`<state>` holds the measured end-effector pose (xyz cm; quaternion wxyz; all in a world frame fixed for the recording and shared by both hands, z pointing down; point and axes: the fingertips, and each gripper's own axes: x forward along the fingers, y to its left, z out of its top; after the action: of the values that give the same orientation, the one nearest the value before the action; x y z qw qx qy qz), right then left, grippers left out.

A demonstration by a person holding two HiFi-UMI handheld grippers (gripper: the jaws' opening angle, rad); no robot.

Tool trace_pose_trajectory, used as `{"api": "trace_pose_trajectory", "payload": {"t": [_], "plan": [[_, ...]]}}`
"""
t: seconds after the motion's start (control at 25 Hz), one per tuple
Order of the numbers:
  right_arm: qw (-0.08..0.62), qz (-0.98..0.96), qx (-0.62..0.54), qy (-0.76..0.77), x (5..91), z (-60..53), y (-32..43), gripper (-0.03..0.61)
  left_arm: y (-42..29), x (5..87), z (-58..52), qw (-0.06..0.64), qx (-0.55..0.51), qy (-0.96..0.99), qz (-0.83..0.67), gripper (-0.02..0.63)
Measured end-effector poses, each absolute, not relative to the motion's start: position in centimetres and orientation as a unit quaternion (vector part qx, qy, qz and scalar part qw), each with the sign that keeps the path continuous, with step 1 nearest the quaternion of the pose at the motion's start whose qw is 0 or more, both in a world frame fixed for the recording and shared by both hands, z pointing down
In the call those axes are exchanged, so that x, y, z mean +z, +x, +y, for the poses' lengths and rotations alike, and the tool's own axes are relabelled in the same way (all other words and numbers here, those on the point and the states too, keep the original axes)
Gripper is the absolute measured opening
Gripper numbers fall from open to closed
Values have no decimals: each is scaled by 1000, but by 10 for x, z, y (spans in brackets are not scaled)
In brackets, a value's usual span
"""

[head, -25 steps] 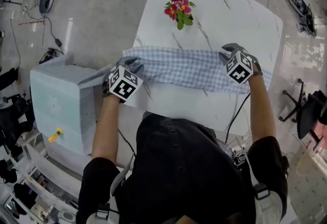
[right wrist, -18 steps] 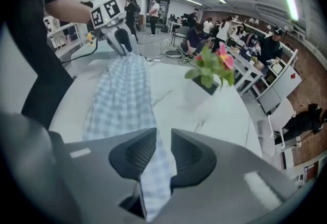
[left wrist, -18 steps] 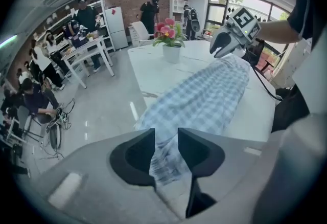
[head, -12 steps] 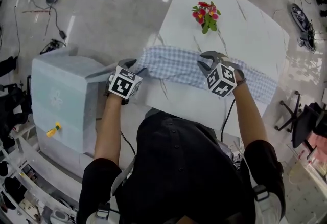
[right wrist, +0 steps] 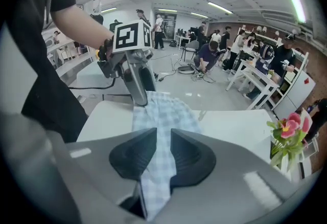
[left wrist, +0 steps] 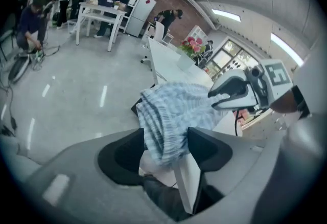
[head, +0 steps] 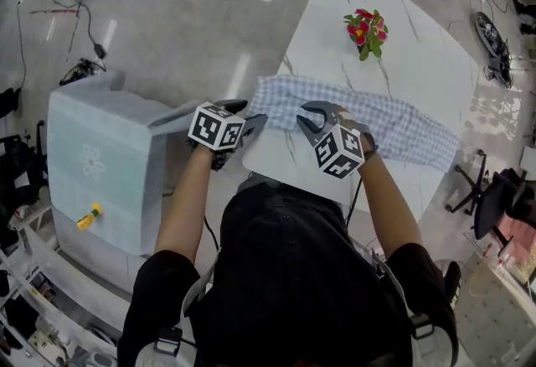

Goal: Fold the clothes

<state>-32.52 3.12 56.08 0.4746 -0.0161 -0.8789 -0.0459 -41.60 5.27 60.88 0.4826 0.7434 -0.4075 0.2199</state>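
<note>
Jaws of the left gripper stand well apart and have just been opening. The end of the checked cloth still lies bunched between them, loose rather than pinched. The right gripper has its jaws drawn narrow on a layer of the same cloth, which passes between them and runs ahead to the left gripper's tips just beyond.

The left gripper's letting go probably means its end is settled at the table's edge and no longer needs holding, while the right gripper brings its end over to meet it. By that reading the first fold in half is nearly laid, though not yet set down.

A second ago the two grippers were well apart, one at each end of the spread cloth, and the left was closed tighter on its corner. Now the right gripper hangs close beside the left, and the cloth trailing away behind its jaws reaches less far across the table. Well beyond both sets of jaws, the flowers stand clear of the cloth.
</note>
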Motion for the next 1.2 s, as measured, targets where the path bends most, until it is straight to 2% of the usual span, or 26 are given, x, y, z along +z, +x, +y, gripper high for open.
{"api": "trace_pose_trajectory", "payload": {"t": [0.2, 0.36, 0.44, 0.72, 0.8, 0.84, 0.88, 0.92, 1.2], "plan": [[488, -873, -20, -9, 573, 42, -326, 92, -408, 618, 50, 560, 87, 739, -364, 281], [490, -871, -7, -11, 575, 42, -323, 92, -407, 612, 50, 600, -7, 733, -320, 372], [487, -873, 4, -8, 574, 40, -324, 92, -404, 610, 48, 620, -41, 722, -304, 397], [488, -873, 19, -4, 571, 36, -331, 92, -387, 618, 34, 686, -144, 668, -249, 407], [488, -872, 21, 0, 570, 33, -331, 92, -386, 621, 32, 684, -142, 668, -256, 368], [489, -872, 22, 1, 571, 33, -331, 92, -388, 624, 32, 681, -138, 668, -265, 304], [489, -872, 23, 2, 571, 33, -331, 92, -392, 625, 33, 677, -136, 668, -276, 209], [489, -872, 24, 2, 571, 34, -331, 92, -395, 626, 34, 673, -133, 669, -286, 165], [494, -869, 16, -5, 581, 38, -334, 89, -400, 617, 38, 627, -42, 713, -311, 63]]}}
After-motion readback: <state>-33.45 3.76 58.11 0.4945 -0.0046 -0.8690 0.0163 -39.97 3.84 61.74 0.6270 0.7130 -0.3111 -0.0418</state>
